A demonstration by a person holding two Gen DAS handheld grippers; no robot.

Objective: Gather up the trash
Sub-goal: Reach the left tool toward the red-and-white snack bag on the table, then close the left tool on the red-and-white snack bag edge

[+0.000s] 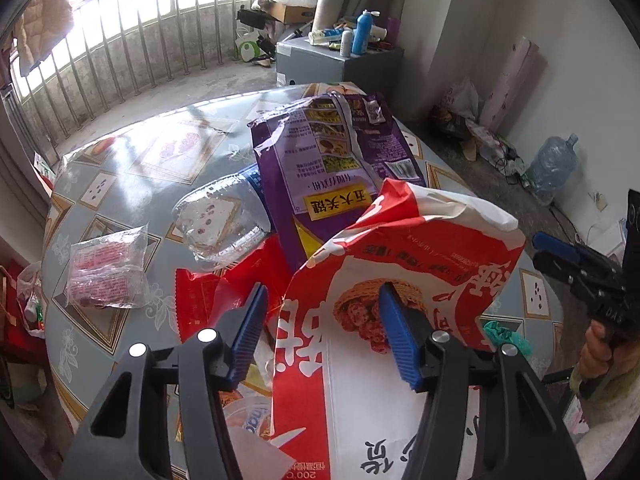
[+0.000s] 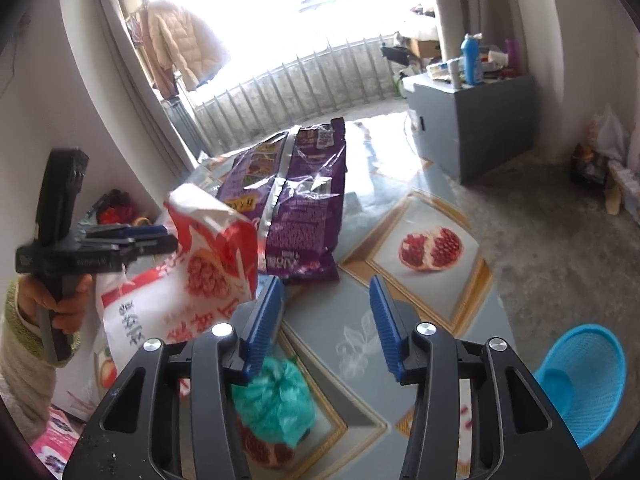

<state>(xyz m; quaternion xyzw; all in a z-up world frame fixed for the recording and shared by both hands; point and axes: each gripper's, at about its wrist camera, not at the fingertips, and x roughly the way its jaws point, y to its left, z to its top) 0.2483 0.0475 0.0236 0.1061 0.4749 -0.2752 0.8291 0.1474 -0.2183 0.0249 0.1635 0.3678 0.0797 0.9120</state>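
Left gripper [image 1: 322, 334] sits low centre of its view, jaws parted around the folded edge of a red and white bag [image 1: 400, 280]; whether the pads actually press it, I cannot tell. A purple bag [image 1: 332, 168] lies behind it, mid-frame, on the patterned table [image 1: 120, 168], with a crushed clear bottle [image 1: 218, 220] to the left. In the right view, the right gripper [image 2: 326, 320] hangs open over bare tabletop, a green crumpled bag [image 2: 276, 400] just beneath its left finger. Blue basket [image 2: 580, 380] lower right.
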